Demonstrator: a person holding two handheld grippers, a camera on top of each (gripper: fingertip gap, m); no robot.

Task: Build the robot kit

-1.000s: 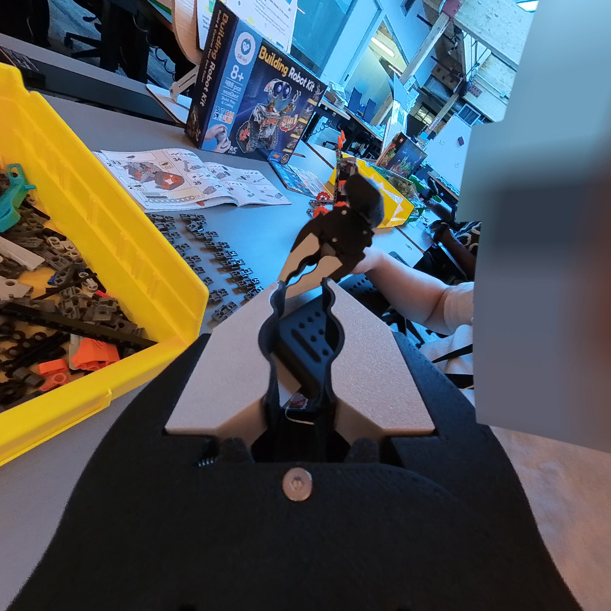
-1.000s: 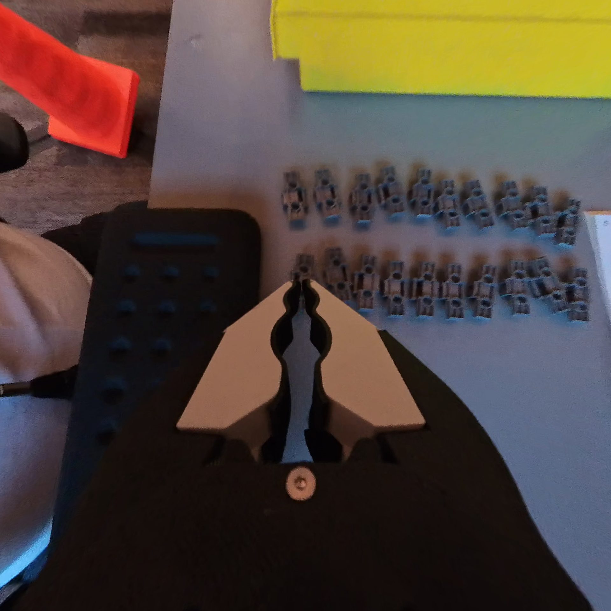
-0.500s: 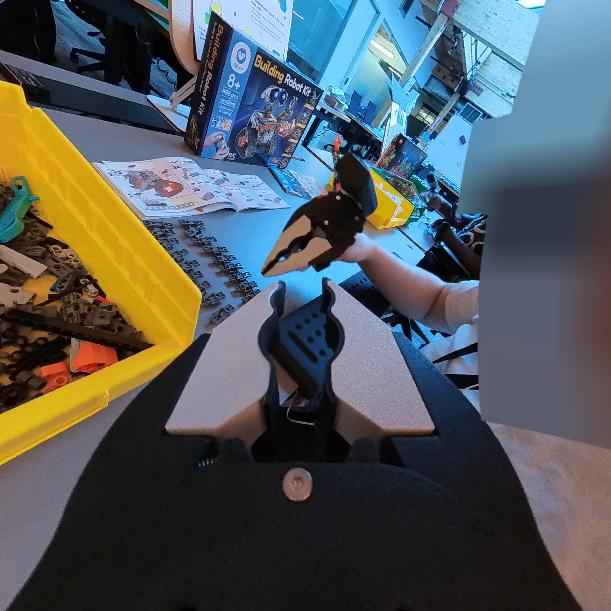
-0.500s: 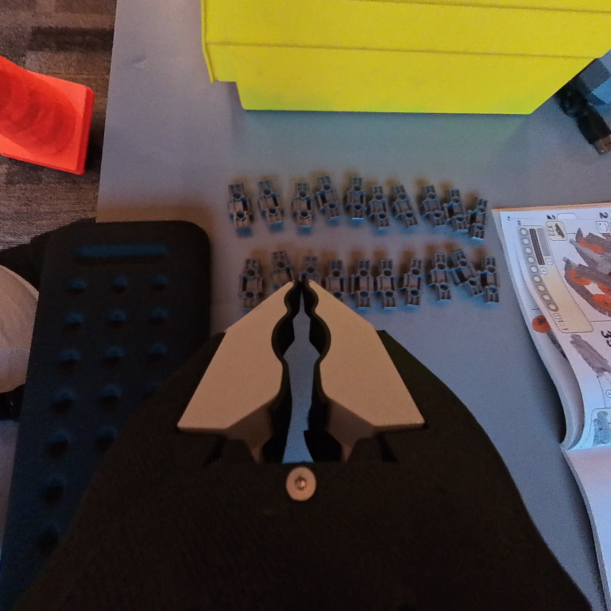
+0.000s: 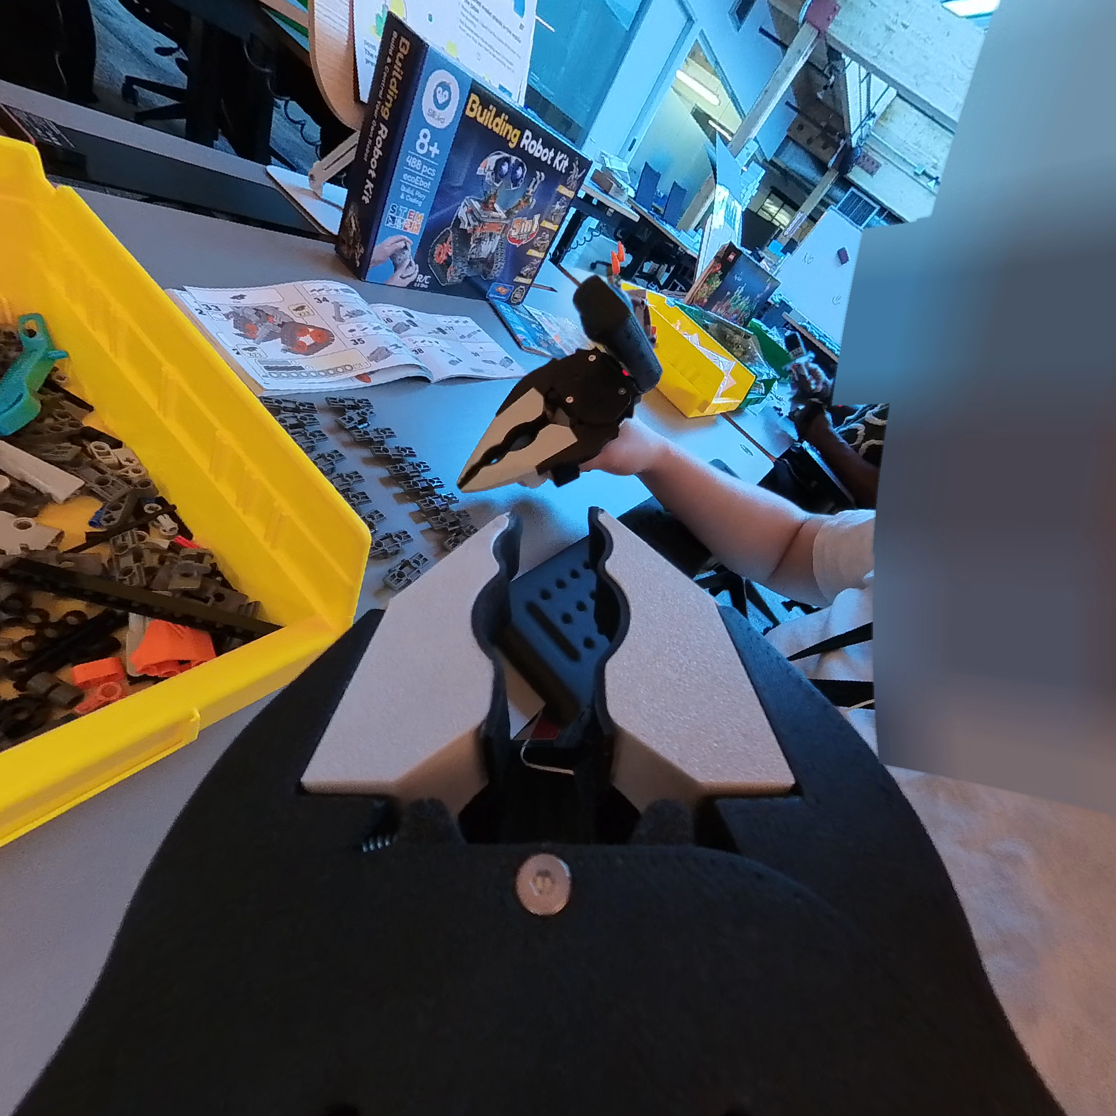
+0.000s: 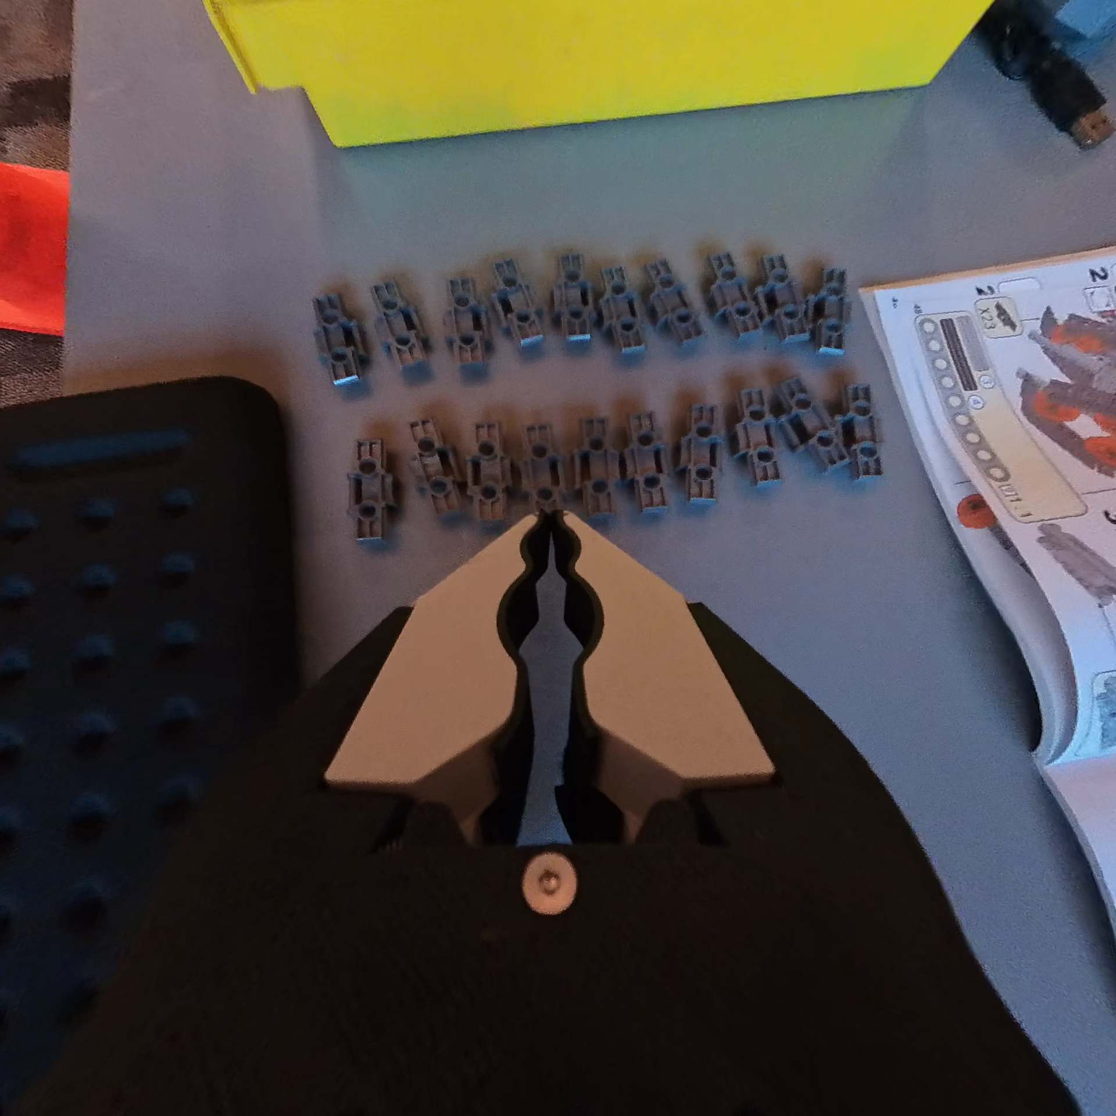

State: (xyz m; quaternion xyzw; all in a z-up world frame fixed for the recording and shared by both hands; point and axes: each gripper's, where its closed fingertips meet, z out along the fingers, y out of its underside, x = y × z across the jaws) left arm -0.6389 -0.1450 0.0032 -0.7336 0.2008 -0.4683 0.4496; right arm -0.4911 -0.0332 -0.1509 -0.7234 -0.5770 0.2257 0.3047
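Observation:
Two rows of small grey connector pieces [image 6: 580,314] lie on the grey table [image 6: 785,664]; they also show in the left wrist view [image 5: 386,465]. My right gripper [image 6: 549,516] is shut and empty, with its tips just above a piece in the near row. In the left wrist view it [image 5: 468,483] hovers over the rows, held by a person's hand. My left gripper [image 5: 552,516] is open and empty, off the table's near edge. A black perforated pad [image 5: 561,610] shows through its gap.
A yellow bin [image 5: 241,483] of mixed parts stands left of the rows. An open instruction booklet [image 6: 1026,459] lies right of them, with a kit box [image 5: 459,181] behind. The black perforated pad [image 6: 121,604] sits by the table edge. A black plug [image 6: 1063,102] lies far right. Tip to tip, the grippers are about 25 cm apart. The black plug [image 6: 1063,102] lies some 30 cm from my right tips, 40 cm from my left tips.
My right gripper has moved lower and along the near row of grey pieces, staying shut. My left gripper has hardly moved.

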